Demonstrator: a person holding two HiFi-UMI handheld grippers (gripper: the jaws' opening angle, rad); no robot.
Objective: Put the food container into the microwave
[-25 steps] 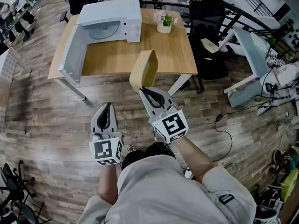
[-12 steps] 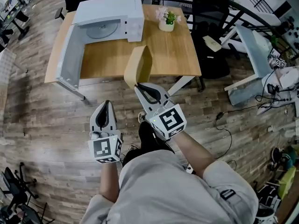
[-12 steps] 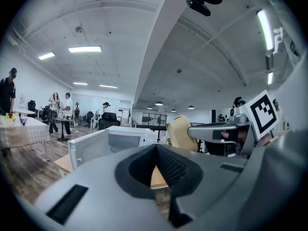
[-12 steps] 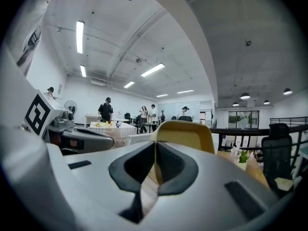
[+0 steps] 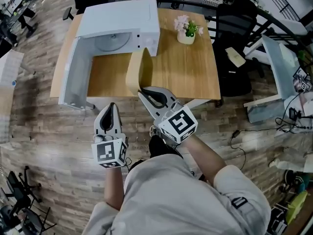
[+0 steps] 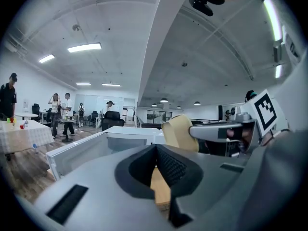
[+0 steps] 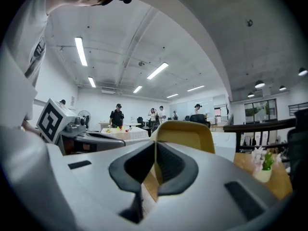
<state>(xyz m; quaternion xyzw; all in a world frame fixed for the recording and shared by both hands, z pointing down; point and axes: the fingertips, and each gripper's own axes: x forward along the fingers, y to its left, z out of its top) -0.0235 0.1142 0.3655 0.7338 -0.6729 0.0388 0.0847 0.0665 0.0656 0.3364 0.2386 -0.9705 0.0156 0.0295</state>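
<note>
Holding our left gripper pinched together, empty, we are gripping the tan, round-cornered food container by its rim in the right gripper, on edge above the front of the surface, long axis pointing toward the open microwave, hollow facing right.

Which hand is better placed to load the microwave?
Right. The right tongs are clamped on the rim of the tan plastic food container, which is held up in front of the open white microwave. The left tongs are shut, empty, and farther back.
</note>
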